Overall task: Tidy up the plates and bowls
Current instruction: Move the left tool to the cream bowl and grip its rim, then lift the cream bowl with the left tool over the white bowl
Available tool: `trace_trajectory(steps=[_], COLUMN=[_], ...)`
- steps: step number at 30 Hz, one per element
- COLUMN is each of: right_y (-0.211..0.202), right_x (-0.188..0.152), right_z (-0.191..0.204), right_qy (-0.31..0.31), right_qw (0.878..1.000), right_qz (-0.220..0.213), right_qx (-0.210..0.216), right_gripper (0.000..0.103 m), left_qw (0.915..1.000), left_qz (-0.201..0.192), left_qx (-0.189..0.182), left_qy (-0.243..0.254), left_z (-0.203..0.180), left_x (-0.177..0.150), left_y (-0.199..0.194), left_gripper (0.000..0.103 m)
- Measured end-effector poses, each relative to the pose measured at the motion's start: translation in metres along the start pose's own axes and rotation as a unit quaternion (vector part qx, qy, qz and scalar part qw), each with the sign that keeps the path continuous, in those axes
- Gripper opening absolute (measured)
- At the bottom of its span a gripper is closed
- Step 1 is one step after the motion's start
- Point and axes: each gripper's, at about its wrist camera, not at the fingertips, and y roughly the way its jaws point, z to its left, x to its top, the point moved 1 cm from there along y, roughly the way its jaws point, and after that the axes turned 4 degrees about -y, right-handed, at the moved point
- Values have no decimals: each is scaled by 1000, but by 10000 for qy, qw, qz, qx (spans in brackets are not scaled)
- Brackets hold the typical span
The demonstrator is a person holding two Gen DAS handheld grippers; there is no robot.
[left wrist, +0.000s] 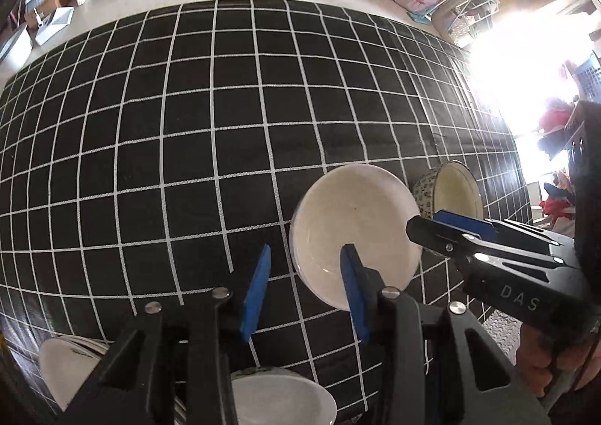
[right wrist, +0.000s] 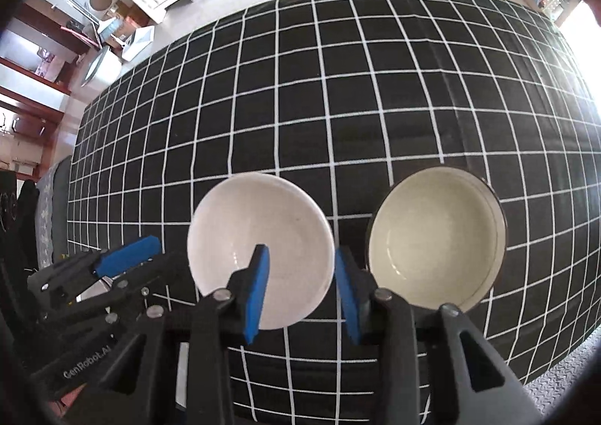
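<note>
In the left wrist view, part of a white plate (left wrist: 64,368) is seen at the lower left edge, largely hidden behind the black gripper body. Just right of it, at the bottom centre, a second white dish (left wrist: 289,402) is partly covered as well. The left gripper (left wrist: 306,297) is held with its blue pads wide apart and nothing between them; the right-hand pad overlaps the near rim of the white bowl (left wrist: 353,226), though contact cannot be judged. This bowl is set on the black checked tablecloth (left wrist: 150,124), right of centre. Behind it, to the right, the patterned bowl (left wrist: 447,192) is seen, with dark print on its outer wall and a cream interior. The right gripper (left wrist: 447,226) is entered from the right edge, its tip over the white bowl's far rim.

In the right wrist view, the left gripper (right wrist: 124,256) is seen at the lower left. At the centre, the white bowl (right wrist: 263,233) is straddled by the right gripper (right wrist: 302,286), whose jaws are spread wide: one pad is seen over the bowl's interior, the other outside its right rim. The patterned bowl (right wrist: 439,237) is set just beside it, to the right, on the tablecloth (right wrist: 338,87).
</note>
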Motion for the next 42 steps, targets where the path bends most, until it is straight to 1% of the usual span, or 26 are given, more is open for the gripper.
trace_trajectory(steps=[1,3,5,7,10,13,14,16,17,18,19,21,23,27,31,34,41,42], right_y=[1,5,7,8,10,14,14,16,16,17,18,20,21,22,22,18,4,3], right_x=[0,2,3,2,3,4,3,2,2,-1,-2,-5,-5,-8,-11,-24,-54,-52], right_z=[-2,-8,-13,-21,-24,-23,-24,-26,-27,-31,-32,-35,-35,-40,-42,-49,-49,-42], right_qy=[17,89,65,16,56,47,29,1,5,-22,-66,-137,-144,-93,-170,-158,-39,-39], right_qw=[10000,10000,9998,9996,9997,9996,9995,9995,9995,9994,9991,9988,9989,9995,9993,9993,9995,9995], right_qz=[2,20,22,30,61,97,104,122,120,122,126,120,135,151,135,125,165,156], right_qx=[-1,-14,-167,-270,-241,-260,-283,-299,-305,-331,-388,-451,-432,-275,-303,-313,-256,-267], right_gripper=[38,38,38,38,35,29,27,25,22,20,19,14,12,11,9,9,9,9], left_qw=[10000,10000,10000,10000,9999,9998,9998,9997,9997,9996,9996,9996,9995,9992,9985,9979,9981,9980], left_qz=[12,56,55,82,86,118,139,161,163,162,163,166,163,131,85,87,140,138], left_qx=[12,42,54,15,90,112,120,135,162,188,201,195,237,315,439,506,516,525], left_qy=[-5,8,18,23,78,69,65,78,104,127,148,137,146,204,319,406,321,327], left_z=[1,2,4,6,5,7,2,-1,-2,-1,-1,-3,-2,-4,-10,-15,-22,-23], left_x=[0,-1,-2,-3,-4,-4,-4,-5,-6,-6,-5,-4,-5,-7,-8,-14,-24,-27], left_y=[1,5,7,8,13,17,22,27,29,30,30,35,40,46,50,50,54,53], left_gripper=[35,28,26,26,26,24,22,22,22,17,14,10,9,8,8,8,7,7])
